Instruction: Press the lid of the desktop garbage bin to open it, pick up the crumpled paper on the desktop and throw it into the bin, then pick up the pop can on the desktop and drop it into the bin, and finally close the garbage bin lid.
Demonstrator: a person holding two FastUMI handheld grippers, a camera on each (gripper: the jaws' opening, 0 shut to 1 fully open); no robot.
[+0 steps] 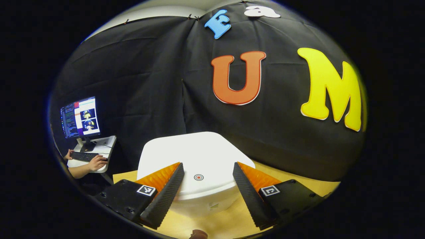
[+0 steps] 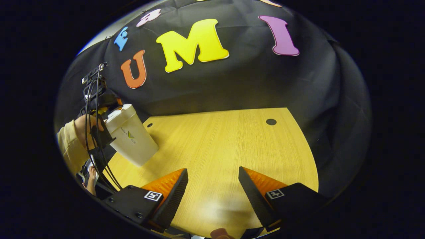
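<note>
So the white garbage bin [image 2: 131, 137] stands upright at the far left of the wooden desk [image 2: 225, 146], long axis vertical, lid [image 1: 196, 162] shut and facing up. The left gripper [image 1: 207, 167] hovers right over that lid, jaws spread wide with nothing between them, a fingertip on each side of the little red target mark [image 1: 198, 177]. A hand [image 2: 83, 127] in a pale sleeve holds it. The right gripper [image 2: 212, 174] hangs over bare desk nearer in, also wide open and empty.
</note>
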